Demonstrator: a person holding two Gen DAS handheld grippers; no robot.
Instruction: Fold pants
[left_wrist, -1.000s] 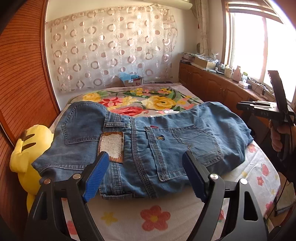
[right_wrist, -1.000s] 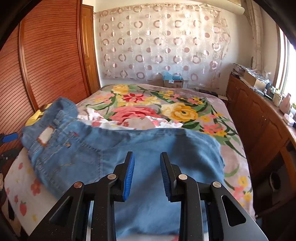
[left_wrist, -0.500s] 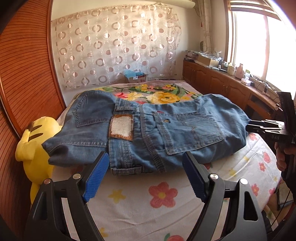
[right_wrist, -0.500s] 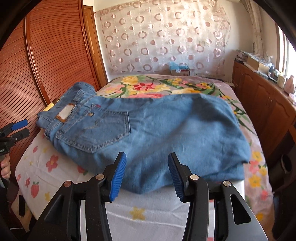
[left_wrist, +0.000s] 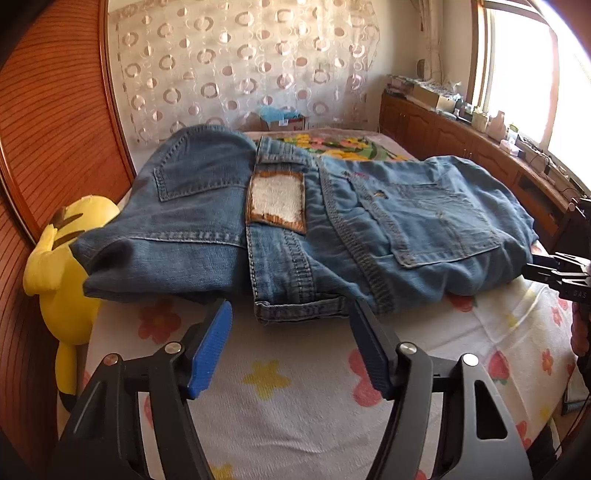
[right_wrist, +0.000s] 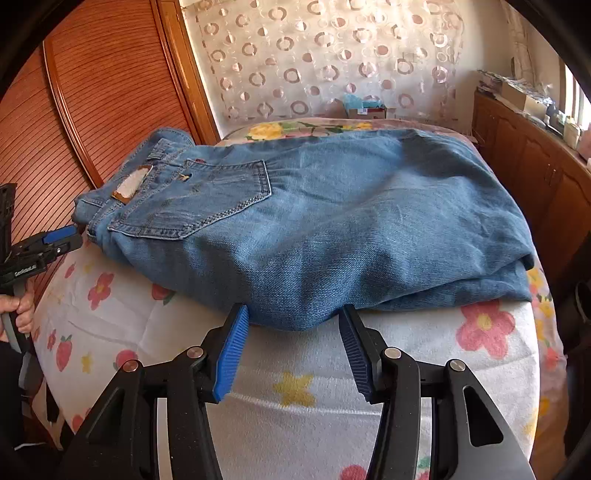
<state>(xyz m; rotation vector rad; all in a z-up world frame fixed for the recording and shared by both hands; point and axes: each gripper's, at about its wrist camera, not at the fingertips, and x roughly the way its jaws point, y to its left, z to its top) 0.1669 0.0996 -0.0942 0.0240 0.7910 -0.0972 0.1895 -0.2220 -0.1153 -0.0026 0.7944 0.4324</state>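
Blue denim pants (left_wrist: 295, 229) lie folded in a thick stack on the flowered bed sheet (left_wrist: 295, 376), back pockets and a brown-edged white waist patch (left_wrist: 275, 199) facing up. They also show in the right wrist view (right_wrist: 332, 221). My left gripper (left_wrist: 290, 336) is open and empty, just short of the waistband edge. My right gripper (right_wrist: 293, 339) is open and empty, its jaws either side of the folded front edge. The right gripper shows at the left wrist view's right edge (left_wrist: 561, 273), and the left gripper at the right wrist view's left edge (right_wrist: 40, 247).
A yellow plush toy (left_wrist: 62, 266) lies at the bed's left edge against the wooden wardrobe (left_wrist: 37, 129). A wooden cabinet (left_wrist: 480, 147) with clutter runs under the window on the right. A box (left_wrist: 284, 120) stands at the far end by the curtain.
Both grippers have pulled back and lowered toward the near bed edge. The right gripper has opened wider. The pants lie released on the bed.
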